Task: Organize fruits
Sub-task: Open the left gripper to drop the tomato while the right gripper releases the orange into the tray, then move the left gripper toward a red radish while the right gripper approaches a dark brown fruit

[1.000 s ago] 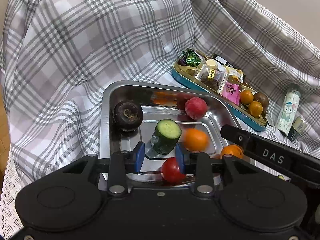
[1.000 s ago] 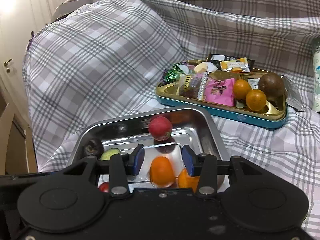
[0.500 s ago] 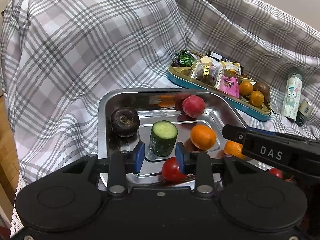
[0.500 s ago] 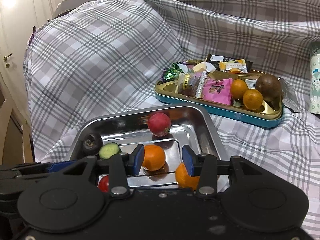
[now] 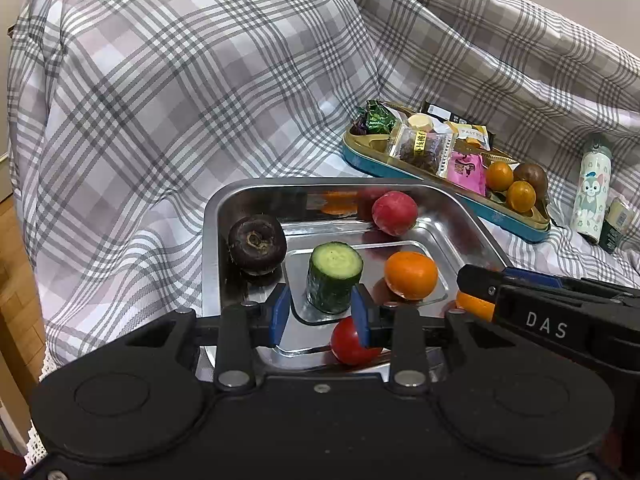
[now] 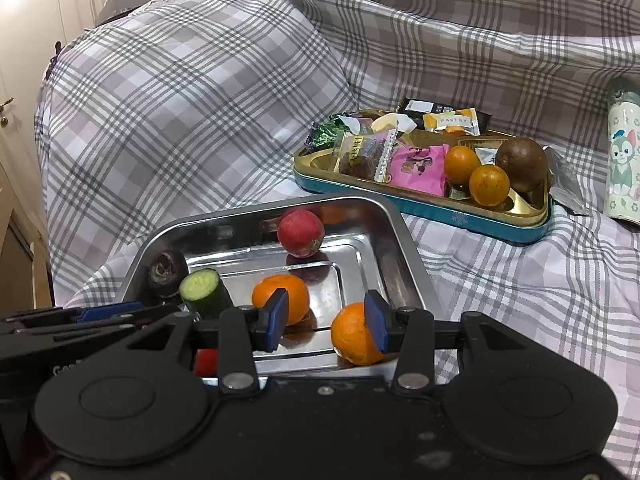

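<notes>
A: What lies in the steel tray (image 5: 212,240), from left to right?

B: In the left wrist view, a dark, rough-skinned round fruit (image 5: 257,244) sits against the left wall. Next stands a cucumber stub (image 5: 334,277), upright, its pale cut face up. Then a smooth mandarin (image 5: 411,275) rests on the mirrored floor, with a matte red radish-like ball (image 5: 394,213) near the far wall. A glossy cherry tomato (image 5: 352,342) lies at the near edge.

A: And the grippers?

B: The left gripper (image 5: 320,316) has its blue pads parted with nothing between them, just before the cucumber stub. The right gripper (image 6: 326,321) is likewise spread and empty.

A: What does the right wrist view add?

B: A second mandarin (image 6: 354,334) in the tray's near right corner shows almost whole there, partly behind the right pad; the left view shows only an orange sliver. The cherry tomato is mostly hidden there.

A: Beyond the tray?

B: On the plaid cloth (image 6: 180,92), a gold-lined teal tin (image 6: 420,204) holds crinkly wrapped snacks, two small oranges (image 6: 489,185) and a brown round fruit (image 6: 521,163). A cartoon-printed bottle (image 5: 591,196) stands at far right.
</notes>
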Available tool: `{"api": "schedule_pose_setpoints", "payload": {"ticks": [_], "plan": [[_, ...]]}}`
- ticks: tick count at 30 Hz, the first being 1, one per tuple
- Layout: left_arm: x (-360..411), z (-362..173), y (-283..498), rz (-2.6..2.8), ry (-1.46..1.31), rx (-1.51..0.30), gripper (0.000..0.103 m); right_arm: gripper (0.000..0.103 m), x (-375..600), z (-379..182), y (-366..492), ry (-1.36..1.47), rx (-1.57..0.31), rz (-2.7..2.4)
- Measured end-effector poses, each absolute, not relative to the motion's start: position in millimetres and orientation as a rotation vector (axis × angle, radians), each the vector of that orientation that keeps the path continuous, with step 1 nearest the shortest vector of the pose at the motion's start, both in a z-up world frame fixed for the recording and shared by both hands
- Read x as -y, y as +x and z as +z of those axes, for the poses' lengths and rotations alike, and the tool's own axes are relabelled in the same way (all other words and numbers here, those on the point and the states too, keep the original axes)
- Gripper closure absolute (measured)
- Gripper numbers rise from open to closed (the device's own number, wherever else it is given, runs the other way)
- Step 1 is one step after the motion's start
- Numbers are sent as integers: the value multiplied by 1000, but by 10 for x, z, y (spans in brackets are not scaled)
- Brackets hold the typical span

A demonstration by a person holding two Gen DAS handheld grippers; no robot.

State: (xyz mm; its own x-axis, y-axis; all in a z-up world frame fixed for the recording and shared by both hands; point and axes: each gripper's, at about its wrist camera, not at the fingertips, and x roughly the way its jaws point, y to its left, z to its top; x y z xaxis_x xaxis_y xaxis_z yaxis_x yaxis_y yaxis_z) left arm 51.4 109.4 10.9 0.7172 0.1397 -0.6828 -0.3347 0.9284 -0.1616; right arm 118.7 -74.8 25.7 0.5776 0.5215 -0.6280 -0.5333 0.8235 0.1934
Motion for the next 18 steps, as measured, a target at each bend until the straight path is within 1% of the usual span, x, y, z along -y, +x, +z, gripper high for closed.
{"api": "schedule_pose_setpoints", "payload": {"ticks": [18], "plan": [[-1051, 120, 499, 244, -244, -703, 61, 58, 863, 241, 1165, -46, -709, 550]]}}
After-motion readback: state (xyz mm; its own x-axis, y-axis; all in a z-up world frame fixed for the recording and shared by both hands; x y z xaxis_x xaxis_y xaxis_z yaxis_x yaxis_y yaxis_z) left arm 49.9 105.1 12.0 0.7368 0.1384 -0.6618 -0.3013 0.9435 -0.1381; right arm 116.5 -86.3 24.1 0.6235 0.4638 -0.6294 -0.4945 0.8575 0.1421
